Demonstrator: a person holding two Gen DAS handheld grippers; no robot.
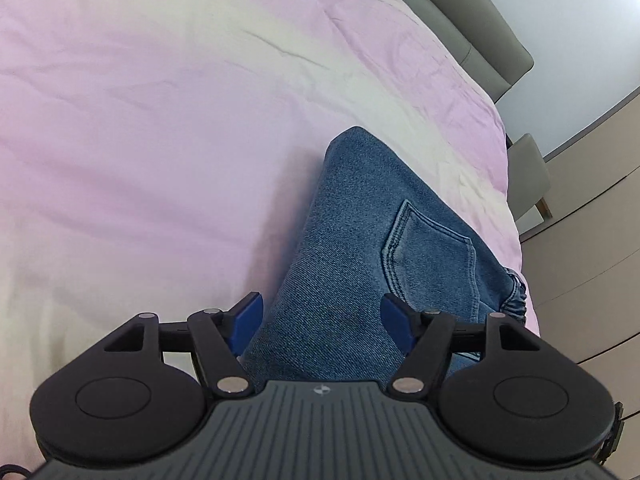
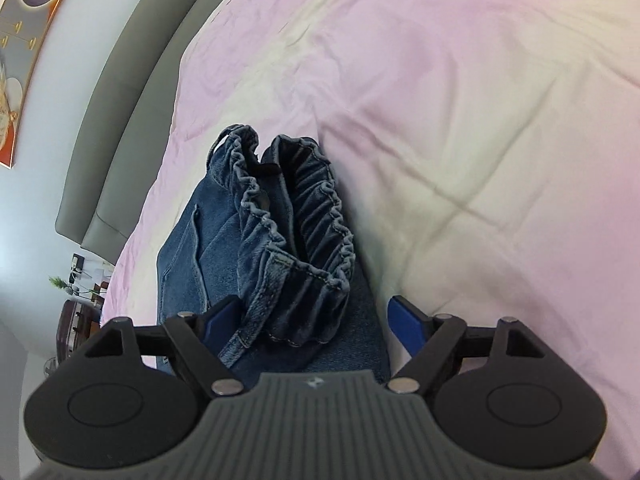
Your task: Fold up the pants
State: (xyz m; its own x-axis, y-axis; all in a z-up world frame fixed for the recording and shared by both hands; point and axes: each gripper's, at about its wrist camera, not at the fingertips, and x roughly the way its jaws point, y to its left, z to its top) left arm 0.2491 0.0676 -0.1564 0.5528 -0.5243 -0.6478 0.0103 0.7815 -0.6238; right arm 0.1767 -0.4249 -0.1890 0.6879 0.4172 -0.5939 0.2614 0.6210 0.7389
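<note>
The left gripper (image 1: 322,316) stood with its blue pads spread wide, one on either side of a band of denim at the bottom centre of its view, and neither pad pressed on the cloth. The right gripper (image 2: 310,320) was spread the same way, low in its own view, with the gathered elastic waistband (image 2: 296,232) lying between and just beyond its pads, untouched as far as I could see.

The jeans (image 1: 360,248) lay folded on the pink bedsheet (image 1: 160,120), near the edge of the bed beside the grey headboard (image 1: 480,20). In the left view the bundle ran from the bottom centre up towards the middle of the frame, ending in a rounded fold, with a back pocket (image 1: 428,248) right of centre. In the right view its long axis ran from the bottom centre up and slightly left, the waistband end pointing up the frame and its two ruffled edges standing open like a mouth.

What worried me was that waistband. It looked springy and puffed, so with nothing pinching it the top layer might well lift or slide off. A gripper drawn back carelessly could catch a ruffle on a pad and drag the fold askew. The bundle also sat close to the sheet's edge in the left view, towards the right of the frame, so a nudge that way might tip it off the bed.
</note>
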